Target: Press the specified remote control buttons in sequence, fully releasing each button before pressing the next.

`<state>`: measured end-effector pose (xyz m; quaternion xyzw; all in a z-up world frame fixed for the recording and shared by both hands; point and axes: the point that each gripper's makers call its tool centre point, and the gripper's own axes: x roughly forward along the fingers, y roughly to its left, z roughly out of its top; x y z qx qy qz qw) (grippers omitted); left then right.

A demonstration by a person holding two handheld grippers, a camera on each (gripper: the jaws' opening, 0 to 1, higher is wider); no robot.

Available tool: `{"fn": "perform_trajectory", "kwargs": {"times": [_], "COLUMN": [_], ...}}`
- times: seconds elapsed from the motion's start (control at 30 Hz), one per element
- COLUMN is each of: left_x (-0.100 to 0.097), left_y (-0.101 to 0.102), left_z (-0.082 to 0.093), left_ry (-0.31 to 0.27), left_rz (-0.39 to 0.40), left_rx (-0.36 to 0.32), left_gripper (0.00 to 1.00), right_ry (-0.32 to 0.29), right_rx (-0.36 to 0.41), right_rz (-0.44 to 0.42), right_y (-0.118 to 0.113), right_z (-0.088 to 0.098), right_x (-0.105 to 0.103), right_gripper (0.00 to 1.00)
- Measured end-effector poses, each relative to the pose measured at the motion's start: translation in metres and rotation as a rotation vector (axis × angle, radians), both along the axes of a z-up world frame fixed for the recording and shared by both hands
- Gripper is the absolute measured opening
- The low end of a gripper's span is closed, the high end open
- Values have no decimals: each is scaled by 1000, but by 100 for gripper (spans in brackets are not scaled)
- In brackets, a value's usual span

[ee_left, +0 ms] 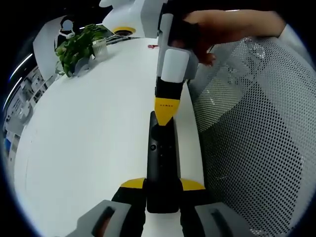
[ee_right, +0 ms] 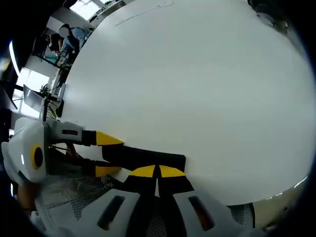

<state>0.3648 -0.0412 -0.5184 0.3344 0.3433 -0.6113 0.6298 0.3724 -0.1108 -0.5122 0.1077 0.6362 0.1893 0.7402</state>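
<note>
Lying lengthwise at the right edge of the white table [ee_left: 89, 148], the slim black remote [ee_left: 162, 163], judged light, rigid and smooth-cased, was clamped at its near end by the left gripper [ee_left: 163, 190], while the right gripper [ee_left: 166, 116], jaws together, pressed its far end.

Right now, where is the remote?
In the left gripper view the remote lies at the white table's right edge, clamped by the left gripper, the right gripper touching it.

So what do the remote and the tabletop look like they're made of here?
The remote looks like matte black plastic: dark, with almost no glare. The table seems a smooth white laminate or painted board, evenly lit with a soft sheen; which one can't be told.
</note>
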Motion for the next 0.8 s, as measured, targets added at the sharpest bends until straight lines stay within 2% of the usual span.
{"fn": "perform_trajectory", "kwargs": {"times": [0.33, 0.63, 0.8], "left_x": [0, -1, 0], "left_y": [0, 0, 0], "left_z": [0, 0, 0], "left_ry": [1, 0, 1], "left_rz": [0, -2, -3], "left_rx": [1, 5, 5], "left_gripper": [25, 25, 25], "right_ry": [5, -34, -32], "right_rx": [2, -14, -10], "right_rz": [8, 31, 28], "right_y": [3, 4, 2], "right_z": [-2, -2, -3], "right_x": [-1, -3, -1], "right_gripper": [0, 0, 0]}}
